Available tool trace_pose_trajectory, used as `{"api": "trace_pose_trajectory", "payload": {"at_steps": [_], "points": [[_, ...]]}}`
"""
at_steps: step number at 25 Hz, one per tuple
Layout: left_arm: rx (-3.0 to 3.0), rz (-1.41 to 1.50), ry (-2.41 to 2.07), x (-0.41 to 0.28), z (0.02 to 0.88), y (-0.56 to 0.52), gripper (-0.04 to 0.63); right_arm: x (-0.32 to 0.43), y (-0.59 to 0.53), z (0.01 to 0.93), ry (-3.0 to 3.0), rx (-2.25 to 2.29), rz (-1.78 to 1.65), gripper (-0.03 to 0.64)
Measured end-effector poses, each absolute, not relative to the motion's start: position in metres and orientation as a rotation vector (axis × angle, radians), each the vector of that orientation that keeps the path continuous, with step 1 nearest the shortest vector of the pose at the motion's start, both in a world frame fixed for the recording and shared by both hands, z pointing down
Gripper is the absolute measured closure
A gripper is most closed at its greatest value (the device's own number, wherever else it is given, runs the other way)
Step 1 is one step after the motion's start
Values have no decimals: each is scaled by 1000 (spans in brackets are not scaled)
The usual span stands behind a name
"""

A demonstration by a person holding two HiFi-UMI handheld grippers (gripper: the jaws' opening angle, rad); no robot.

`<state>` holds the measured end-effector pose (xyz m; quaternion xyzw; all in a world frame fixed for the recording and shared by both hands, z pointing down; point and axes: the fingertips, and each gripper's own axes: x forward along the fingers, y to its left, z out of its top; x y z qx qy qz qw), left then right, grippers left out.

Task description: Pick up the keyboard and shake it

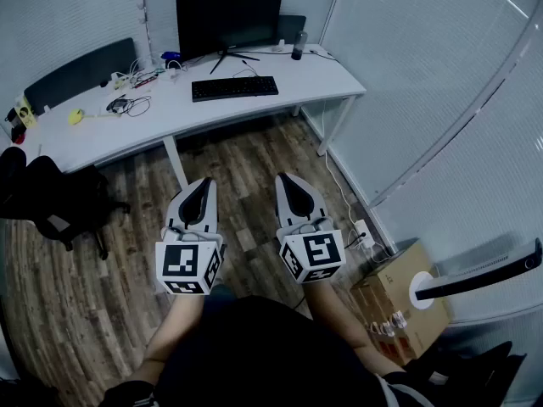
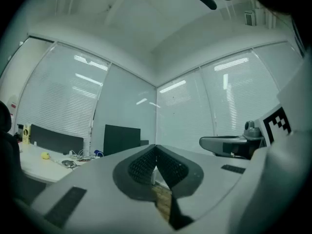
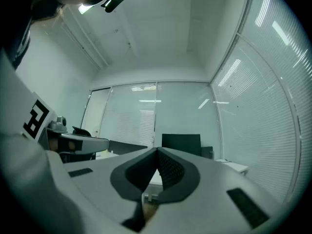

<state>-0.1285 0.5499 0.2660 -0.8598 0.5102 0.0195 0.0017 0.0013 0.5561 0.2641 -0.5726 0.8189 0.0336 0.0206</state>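
Jaws clenched tip to tip, empty, on both the left gripper [image 1: 200, 185] and the right gripper [image 1: 286, 181]. The 2 are side by side over the wood floor [image 1: 246, 155]. The keyboard [image 1: 235, 88] lies well apart on the white desk [image 1: 327, 79], before the monitor [image 1: 229, 19].

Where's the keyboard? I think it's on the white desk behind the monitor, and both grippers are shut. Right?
The head view shows the keyboard on the white desk in front of the monitor, not behind. The left gripper and right gripper are shut.
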Motion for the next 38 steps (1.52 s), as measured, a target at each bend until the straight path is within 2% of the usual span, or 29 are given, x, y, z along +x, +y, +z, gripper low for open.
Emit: {"api": "trace_pose_trajectory", "payload": {"at_steps": [6,12,13,14,15,16,22,26,29,38], "points": [[-2703,39,1587,-121,270,538,572,15,540,271,2506,-1805,91,588],[-2739,48,1614,-130,291,482,564,24,485,298,2499,-1842,23,581],[-2749,54,1613,-132,295,467,533,27,470,303,2492,-1854,5,566],[-2762,58,1611,-134,299,450,471,29,454,307,2488,-1868,-12,534],[-2774,62,1612,-137,302,433,454,32,438,311,2487,-1884,-29,493],[-2782,68,1618,-141,304,415,454,33,422,313,2488,-1899,-42,480],[-2804,142,1668,-167,310,295,436,30,321,313,2510,-1947,-17,469],[-2793,89,1653,-172,313,229,428,31,257,317,2489,-1980,-38,465],[-2813,58,1627,-175,318,190,404,33,217,322,2467,-2008,-61,463],[-2873,-1,1568,-165,338,105,396,53,141,348,2379,-2102,-147,463]]}}
